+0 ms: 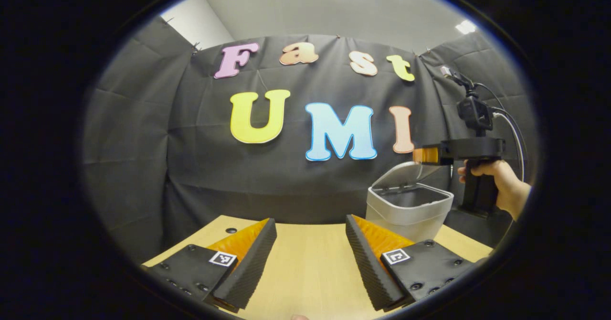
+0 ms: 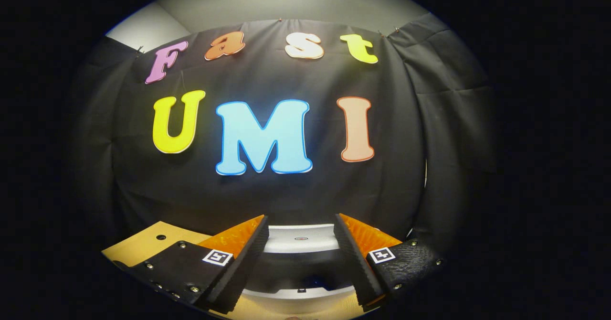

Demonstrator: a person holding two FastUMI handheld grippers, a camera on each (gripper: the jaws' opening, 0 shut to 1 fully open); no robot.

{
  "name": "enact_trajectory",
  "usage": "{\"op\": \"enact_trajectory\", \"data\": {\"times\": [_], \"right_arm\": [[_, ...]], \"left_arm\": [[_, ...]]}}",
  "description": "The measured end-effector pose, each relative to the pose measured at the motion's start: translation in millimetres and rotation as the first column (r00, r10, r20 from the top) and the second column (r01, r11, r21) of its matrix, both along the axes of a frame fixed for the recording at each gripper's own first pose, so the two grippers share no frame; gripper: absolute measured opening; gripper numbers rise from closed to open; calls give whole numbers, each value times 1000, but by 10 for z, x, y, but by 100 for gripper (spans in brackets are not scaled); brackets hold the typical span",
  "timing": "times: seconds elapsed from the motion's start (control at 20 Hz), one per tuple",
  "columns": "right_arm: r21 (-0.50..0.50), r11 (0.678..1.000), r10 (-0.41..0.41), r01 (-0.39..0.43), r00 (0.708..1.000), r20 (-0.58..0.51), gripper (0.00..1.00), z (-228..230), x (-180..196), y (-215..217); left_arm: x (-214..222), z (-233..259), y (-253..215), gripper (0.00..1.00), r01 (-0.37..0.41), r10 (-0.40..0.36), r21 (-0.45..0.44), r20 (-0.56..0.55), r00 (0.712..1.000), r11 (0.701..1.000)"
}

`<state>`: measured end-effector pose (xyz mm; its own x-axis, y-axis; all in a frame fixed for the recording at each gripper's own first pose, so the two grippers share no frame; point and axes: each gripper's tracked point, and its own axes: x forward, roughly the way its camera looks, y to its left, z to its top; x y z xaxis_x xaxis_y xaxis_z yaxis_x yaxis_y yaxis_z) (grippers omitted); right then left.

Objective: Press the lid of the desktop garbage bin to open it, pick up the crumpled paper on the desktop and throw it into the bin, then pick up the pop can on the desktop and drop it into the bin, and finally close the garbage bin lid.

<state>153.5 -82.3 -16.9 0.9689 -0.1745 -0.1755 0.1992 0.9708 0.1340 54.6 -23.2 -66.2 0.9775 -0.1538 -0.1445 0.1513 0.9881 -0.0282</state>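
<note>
The white desktop bin [image 1: 409, 209] stands at the right on the wooden table, its lid [image 1: 403, 173] tipped up and back. My right gripper [image 1: 424, 155], held by a hand [image 1: 501, 181], hovers just above the bin's open mouth. In the right gripper view that gripper [image 2: 300, 220] is open and holds nothing. It looks down into the bin [image 2: 298, 293], with the raised lid [image 2: 300, 238] behind. A small bluish thing [image 2: 317, 280] lies in the dark inside. My left gripper [image 1: 310, 223] is open over bare tabletop, left of the bin.
The light wooden table [image 1: 310, 267] runs up to the black cloth wall behind. A small dark hole [image 1: 231, 230] marks its far left corner. Cables [image 1: 513, 129] trail from the right gripper's handle.
</note>
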Motion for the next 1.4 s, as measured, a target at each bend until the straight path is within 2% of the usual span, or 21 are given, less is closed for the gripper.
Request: {"op": "enact_trajectory", "data": {"times": [0.45,0.95,1.05,1.3,1.4], "right_arm": [[-6,1000,2,-2,998,-64,89,-448,-22,123],[-21,1000,8,-9,1000,-24,89,-732,-17,151],[-39,999,9,-10,1000,-15,96,-735,-27,144],[-14,1000,-5,5,1000,23,96,-763,-28,153],[-34,999,-4,5,1000,16,96,-791,-28,160]], "left_arm": [[-11,-129,70,100,3,-4,-19,-23,1000,1000],[124,-226,73,100,13,-15,-32,-44,999,999],[147,-257,50,100,17,-19,-32,-48,999,999],[265,-352,-21,100,27,-30,-36,-69,997,999],[276,-368,-68,100,36,-38,-37,-73,997,999]]}}
